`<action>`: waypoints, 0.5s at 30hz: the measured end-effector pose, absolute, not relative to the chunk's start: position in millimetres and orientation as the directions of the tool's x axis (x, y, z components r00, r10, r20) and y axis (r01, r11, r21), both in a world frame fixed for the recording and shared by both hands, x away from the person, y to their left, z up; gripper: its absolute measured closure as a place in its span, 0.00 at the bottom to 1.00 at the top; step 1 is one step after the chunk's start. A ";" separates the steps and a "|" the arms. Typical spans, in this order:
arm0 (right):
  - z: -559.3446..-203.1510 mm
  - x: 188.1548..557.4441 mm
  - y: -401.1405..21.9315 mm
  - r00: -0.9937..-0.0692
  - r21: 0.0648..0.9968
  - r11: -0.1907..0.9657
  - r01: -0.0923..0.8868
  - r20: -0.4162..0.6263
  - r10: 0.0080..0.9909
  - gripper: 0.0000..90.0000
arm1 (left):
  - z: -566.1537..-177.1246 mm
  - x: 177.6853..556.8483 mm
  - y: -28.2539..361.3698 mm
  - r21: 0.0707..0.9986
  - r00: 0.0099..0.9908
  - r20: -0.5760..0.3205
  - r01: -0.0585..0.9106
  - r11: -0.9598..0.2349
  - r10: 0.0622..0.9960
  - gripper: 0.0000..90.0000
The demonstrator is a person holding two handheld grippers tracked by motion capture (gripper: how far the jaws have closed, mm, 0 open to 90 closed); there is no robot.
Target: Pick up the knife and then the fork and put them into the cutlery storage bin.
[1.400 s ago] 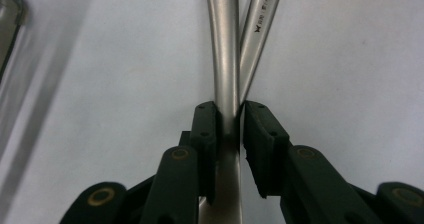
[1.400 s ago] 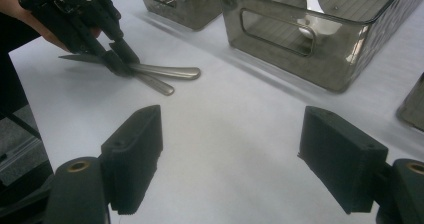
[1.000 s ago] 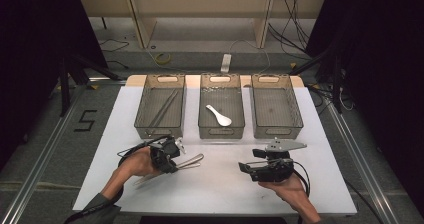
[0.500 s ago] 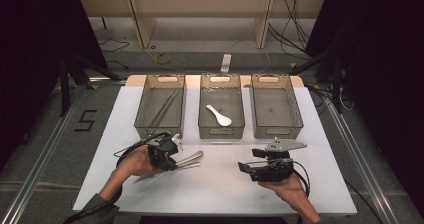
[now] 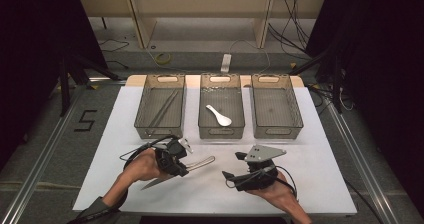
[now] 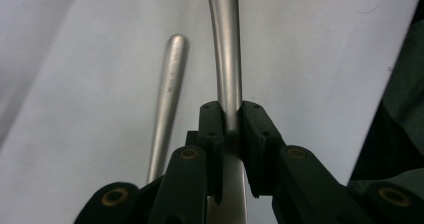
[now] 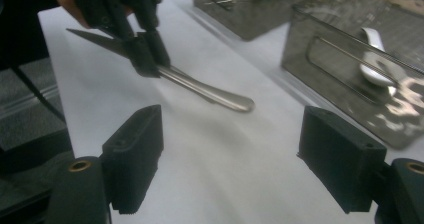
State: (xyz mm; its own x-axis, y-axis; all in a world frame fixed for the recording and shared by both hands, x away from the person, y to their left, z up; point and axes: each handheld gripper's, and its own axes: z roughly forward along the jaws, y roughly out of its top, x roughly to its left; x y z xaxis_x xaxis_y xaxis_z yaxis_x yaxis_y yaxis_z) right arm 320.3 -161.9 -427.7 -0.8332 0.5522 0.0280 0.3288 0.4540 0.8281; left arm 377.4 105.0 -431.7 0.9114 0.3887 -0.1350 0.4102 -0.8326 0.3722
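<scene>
Steel glints at the near left of the white table (image 5: 320, 149): a table knife (image 5: 200, 163) is clamped in the left gripper (image 5: 176, 165), and it hangs just above the sheet. In the high view its long axis runs slantwise across the table, the rounded handle end pointing toward the right and a little away from the person, the pointed blade tip poking out on the near-left side of the jaws, toward the person's forearm. The left gripper view looks straight along the handle (image 6: 226, 59): the two black jaws are pressed tight on the metal, one pad on each side, and the handle curves up and away from them. Beside it on the sheet lies what looks like the handle's shadow or reflection.

Over to the right gripper (image 5: 235, 165), which sits near the table's near edge in the person's right hand (image 5: 272, 191), its jaws pointing left toward the knife. In the right gripper view its pads (image 7: 137, 154) stand wide apart with nothing between them, and the knife (image 7: 210, 91) shows beyond them, handle end toward the bins.

Behind, three wire bins (image 5: 222, 129) stand in a row; the middle one holds a white spoon (image 5: 219, 115), the left one long thin rods (image 5: 162, 109).
</scene>
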 end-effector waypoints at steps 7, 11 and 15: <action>-434.6 313.4 -137.7 -0.877 0.791 0.561 0.246 -0.065 0.476 0.30 | -430.6 369.7 91.3 0.366 0.926 -0.155 0.376 -0.851 0.343 0.88; -439.5 309.7 -127.0 -0.898 0.762 0.618 0.195 -0.115 0.425 0.30 | -430.2 365.9 84.3 0.360 0.932 -0.160 0.363 -0.859 0.326 0.88; -444.5 305.2 -118.0 -0.907 0.727 0.672 0.141 -0.177 0.382 0.35 | -429.1 364.1 78.5 0.363 0.933 -0.189 0.356 -0.861 0.306 0.88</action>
State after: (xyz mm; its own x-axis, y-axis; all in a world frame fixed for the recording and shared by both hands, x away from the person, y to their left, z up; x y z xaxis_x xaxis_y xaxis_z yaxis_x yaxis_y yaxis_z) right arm 305.2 -118.0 -444.5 -0.9070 0.3820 -0.1773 0.1411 0.6724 0.7266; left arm 364.1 78.5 -429.1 0.9331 0.3059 -0.1893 0.3560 -0.8611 0.3630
